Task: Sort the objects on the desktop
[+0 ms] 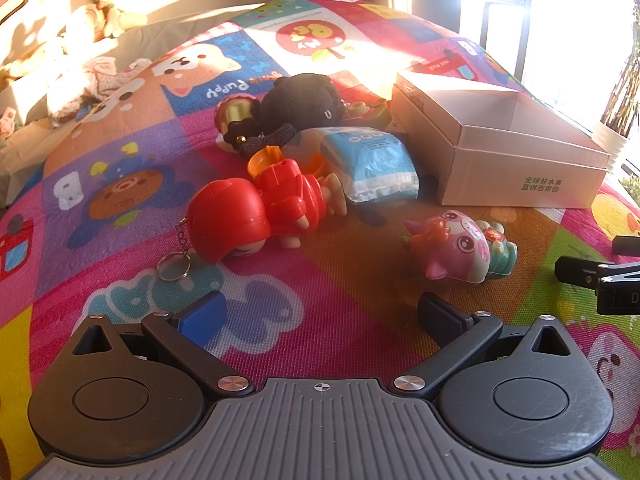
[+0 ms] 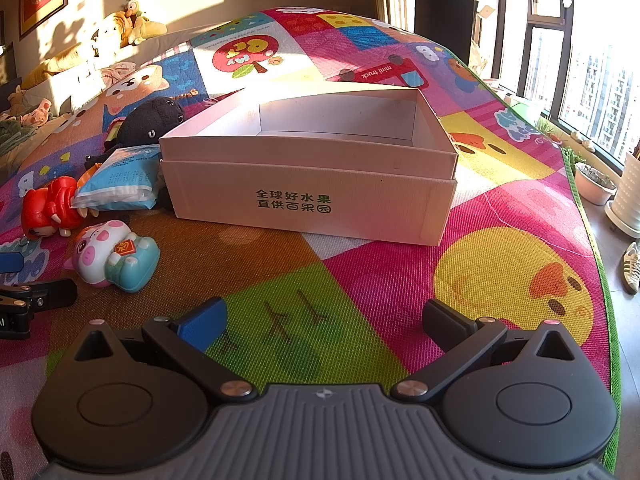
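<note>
Red plastic doll (image 1: 256, 216): ahead-left of left claw (image 1: 320, 316).
White cardboard box (image 2: 312, 168): ahead of right claw (image 2: 324, 320).
Claws: both spread wide, holding nothing.

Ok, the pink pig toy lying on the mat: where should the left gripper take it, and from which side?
Grip the pig toy across its narrower teal body, coming from above with the open left gripper. It lies on its side, and the head is wide and rounded.
</note>
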A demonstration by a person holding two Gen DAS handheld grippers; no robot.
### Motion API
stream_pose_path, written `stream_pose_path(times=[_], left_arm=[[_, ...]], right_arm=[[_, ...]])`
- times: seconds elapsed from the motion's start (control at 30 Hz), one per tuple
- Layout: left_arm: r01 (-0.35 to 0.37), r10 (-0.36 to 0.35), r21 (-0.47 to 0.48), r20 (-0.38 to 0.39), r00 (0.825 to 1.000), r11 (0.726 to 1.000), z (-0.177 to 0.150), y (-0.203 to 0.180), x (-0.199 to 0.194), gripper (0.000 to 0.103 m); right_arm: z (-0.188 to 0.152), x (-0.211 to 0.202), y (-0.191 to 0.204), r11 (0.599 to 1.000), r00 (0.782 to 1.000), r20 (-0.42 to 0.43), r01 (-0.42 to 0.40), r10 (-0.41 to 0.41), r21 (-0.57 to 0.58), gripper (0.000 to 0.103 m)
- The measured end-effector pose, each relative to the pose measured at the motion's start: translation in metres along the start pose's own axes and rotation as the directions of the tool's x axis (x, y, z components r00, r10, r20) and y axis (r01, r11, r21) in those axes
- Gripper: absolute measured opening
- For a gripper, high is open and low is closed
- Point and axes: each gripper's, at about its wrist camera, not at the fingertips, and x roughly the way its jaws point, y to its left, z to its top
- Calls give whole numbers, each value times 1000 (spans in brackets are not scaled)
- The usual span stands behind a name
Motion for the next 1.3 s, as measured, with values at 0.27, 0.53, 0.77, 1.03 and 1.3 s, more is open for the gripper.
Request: stream_pose_path(times=[0.27,0.53,0.77,1.03,1.3], left_arm=[[2,-2,-1,1,1000,1000,-2,0,-1,103],[3,-3,-2,1,1000,1000,-2,1,-1,103],[1,-1,0,1,1000,1000,-2,0,-1,103],[0,0,1,-2,1000,1000,-2,2,-2,103],[-2,2,6,-7,1000,1000,-1,0,-2,103]], right_arm=[[1,0,0,1000,1000,0,0,0,0,103],[2,0,0,1000,1000,0,1,-1,1,103],[3,1,2,1000,1000,-1,0,0,2,103],[11,1,-4,999,998,-58,-24,25,21,103],[10,0,4,999,995,-100,31,-29,18,103]])
